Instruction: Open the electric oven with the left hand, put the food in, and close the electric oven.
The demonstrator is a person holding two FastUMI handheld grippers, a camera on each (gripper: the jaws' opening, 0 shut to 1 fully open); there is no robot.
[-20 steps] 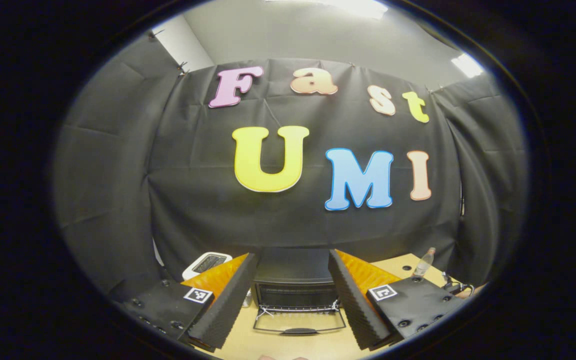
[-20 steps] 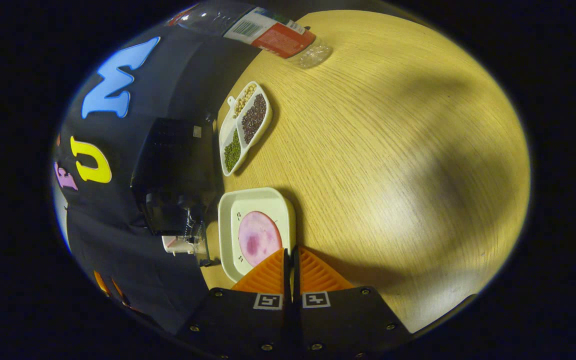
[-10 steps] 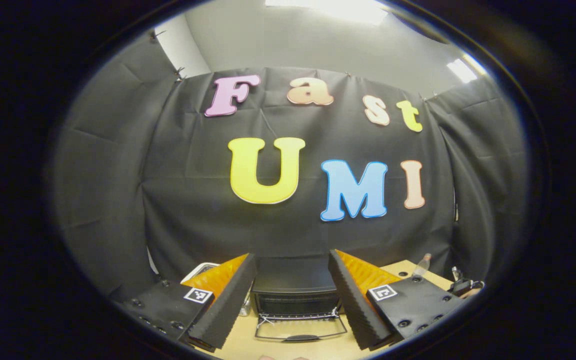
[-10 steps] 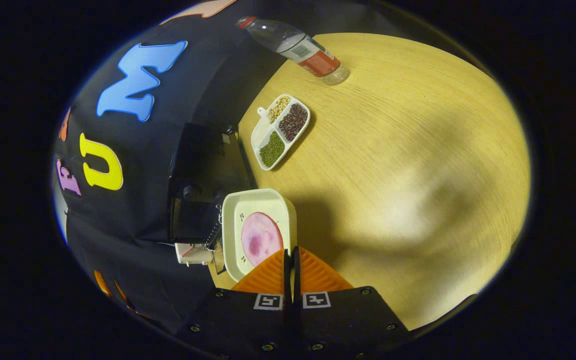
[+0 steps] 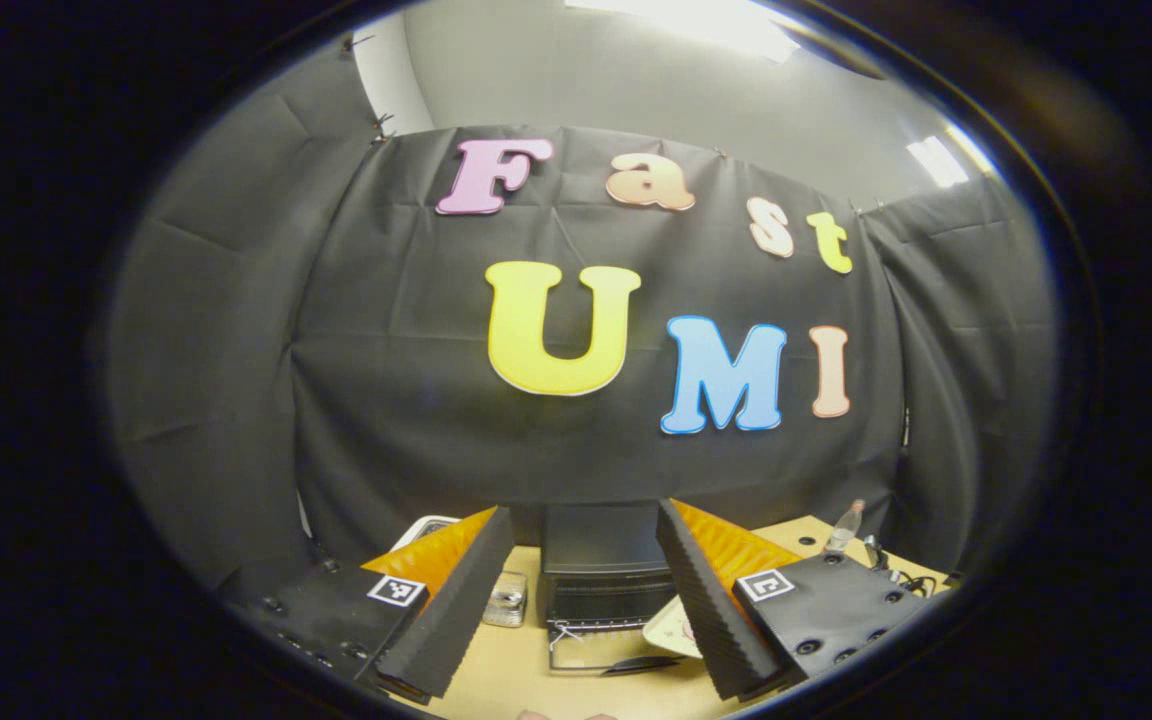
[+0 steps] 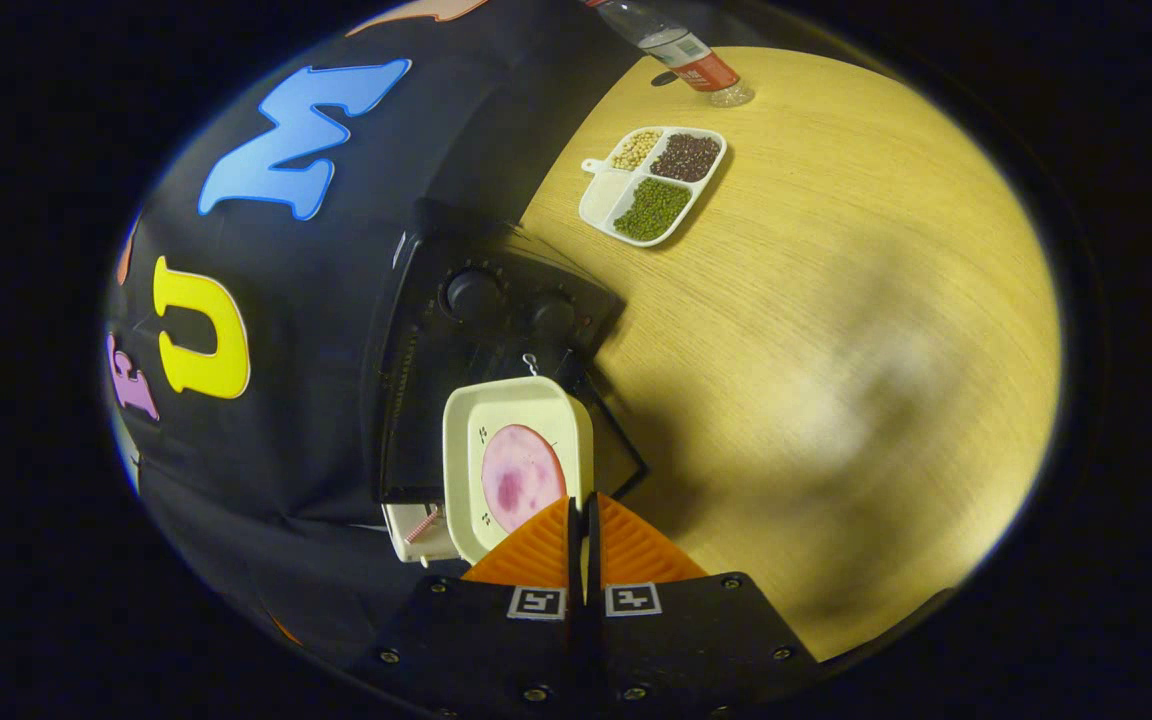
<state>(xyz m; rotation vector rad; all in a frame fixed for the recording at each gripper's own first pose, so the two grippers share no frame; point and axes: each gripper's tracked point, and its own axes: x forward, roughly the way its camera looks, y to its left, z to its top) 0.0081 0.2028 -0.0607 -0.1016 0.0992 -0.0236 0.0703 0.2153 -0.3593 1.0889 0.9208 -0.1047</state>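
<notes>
The black electric oven [image 5: 599,572] sits on the table between my open left gripper's [image 5: 584,514] fingers, farther off, its glass door [image 5: 591,652] folded down flat. Nothing is between those fingers. In the right gripper view my right gripper [image 6: 582,503] is shut on the near rim of a cream square plate [image 6: 514,404] carrying a round pink slice of food [image 6: 519,478]. The plate hangs tilted over the oven's [image 6: 481,320] lowered door [image 6: 622,450], just in front of the opening. The plate's edge [image 5: 669,630] also peeks past the right finger in the left gripper view.
On the wooden table [image 6: 836,350] lie a white divided tray of beans [image 6: 654,183] and a plastic bottle [image 6: 684,52] beyond it. A white appliance [image 6: 418,532] stands on the oven's other side. A small glass jar [image 5: 508,598] sits left of the oven.
My right gripper has carried the plate across to the oven's front, over the open door. The left gripper has drifted a little, staying open, and the plate has come into its view.
</notes>
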